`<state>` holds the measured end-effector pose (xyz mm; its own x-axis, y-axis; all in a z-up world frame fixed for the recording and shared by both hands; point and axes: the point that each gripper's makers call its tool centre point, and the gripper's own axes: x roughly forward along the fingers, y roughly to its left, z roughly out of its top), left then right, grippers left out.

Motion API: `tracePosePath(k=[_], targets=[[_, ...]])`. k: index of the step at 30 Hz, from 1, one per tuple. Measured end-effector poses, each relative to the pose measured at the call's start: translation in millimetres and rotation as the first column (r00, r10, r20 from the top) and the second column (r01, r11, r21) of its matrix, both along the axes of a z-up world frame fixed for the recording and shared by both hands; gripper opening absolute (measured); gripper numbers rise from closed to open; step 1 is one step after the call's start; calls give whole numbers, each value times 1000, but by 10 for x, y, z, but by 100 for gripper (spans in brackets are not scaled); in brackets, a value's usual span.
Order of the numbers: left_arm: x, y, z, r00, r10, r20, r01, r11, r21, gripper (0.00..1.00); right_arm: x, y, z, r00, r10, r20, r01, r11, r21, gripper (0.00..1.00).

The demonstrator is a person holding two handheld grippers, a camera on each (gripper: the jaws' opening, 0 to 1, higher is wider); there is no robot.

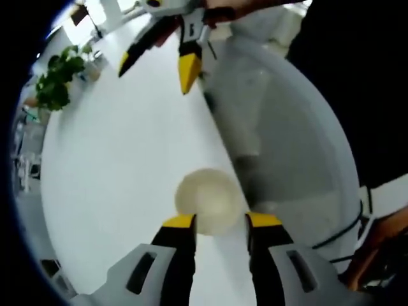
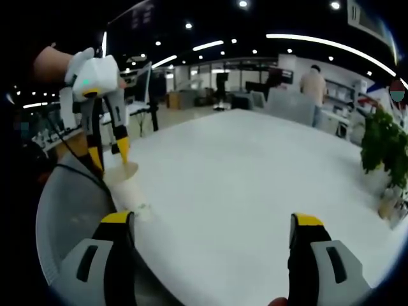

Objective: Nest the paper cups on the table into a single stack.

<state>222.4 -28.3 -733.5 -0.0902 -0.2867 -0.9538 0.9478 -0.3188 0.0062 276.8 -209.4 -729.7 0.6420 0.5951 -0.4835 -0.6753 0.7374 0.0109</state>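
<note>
A pale paper cup (image 1: pixel 207 199) shows from above with its mouth open, its rim held between the yellow tips of my left gripper (image 1: pixel 220 220), which is shut on it. It sits at the white table's (image 1: pixel 127 166) edge. In the right gripper view the same cup (image 2: pixel 126 185) stands upright on the table (image 2: pixel 242 178) near its left edge, with the left gripper (image 2: pixel 109 159) coming down over its rim. My right gripper (image 2: pixel 211 220) is open with nothing between its tips, and in the left gripper view it (image 1: pixel 158 67) hangs above the table, apart from the cup.
A grey chair (image 1: pixel 293 159) stands against the table edge beside the cup, and it is low on the left as the chair (image 2: pixel 67 217) in the right gripper view. A potted plant (image 2: pixel 384 150) stands at the table's far corner. A person (image 2: pixel 313 83) stands far behind.
</note>
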Motion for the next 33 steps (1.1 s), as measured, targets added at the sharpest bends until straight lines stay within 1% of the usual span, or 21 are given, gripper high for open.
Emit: tracePosePath(k=[5,8,10,12,14,16,18,20,23,25,27,29,31,32,33], targets=[[17,26,35,999,45,-6,-45,998,-42,36,14,26,11,1000,7,2,-7,1000,-3,99],[12,66,39,999,46,-11,-46,998,-50,34,17,37,20,1000,13,4,-13,1000,-7,99],[31,103,39,998,66,-6,-66,997,-45,35,16,33,20,1000,15,4,-14,1000,-9,99],[70,120,50,996,87,1,-87,994,-59,36,13,26,23,1000,15,5,-15,1000,-11,99],[106,136,59,992,125,-2,-124,989,-78,38,10,16,20,1000,16,5,-16,1000,-13,100],[133,145,66,989,146,1,-145,985,-93,43,2,5,11,1000,16,3,-16,1000,-17,100],[147,179,56,980,199,-11,-200,975,-97,48,-10,-6,-3,1000,16,-1,-16,1000,-17,100],[185,212,51,977,213,-3,-212,971,-107,49,-21,-19,-19,1000,16,-6,-16,1000,-22,100],[195,264,41,972,236,-11,-235,963,-129,51,-33,-28,-32,1000,19,-8,-19,1000,-24,100],[202,295,24,961,275,-24,-276,951,-140,56,-38,-31,-32,1000,21,-5,-21,1000,-22,100],[218,314,22,958,286,-18,-286,945,-159,60,-46,-28,-38,1000,26,-6,-26,999,-19,100],[209,323,18,951,307,-33,-307,935,-178,61,-51,-25,-46,1000,30,-7,-30,999,-21,100],[211,316,14,941,335,-58,-339,918,-207,61,-52,-27,-54,999,32,-6,-32,999,-24,100],[213,331,3,931,357,-72,-364,907,-210,62,-51,-24,-59,999,33,-7,-33,999,-24,100],[221,336,0,927,366,-77,-374,902,-216,64,-53,-23,-66,999,33,-9,-33,999,-25,100]])
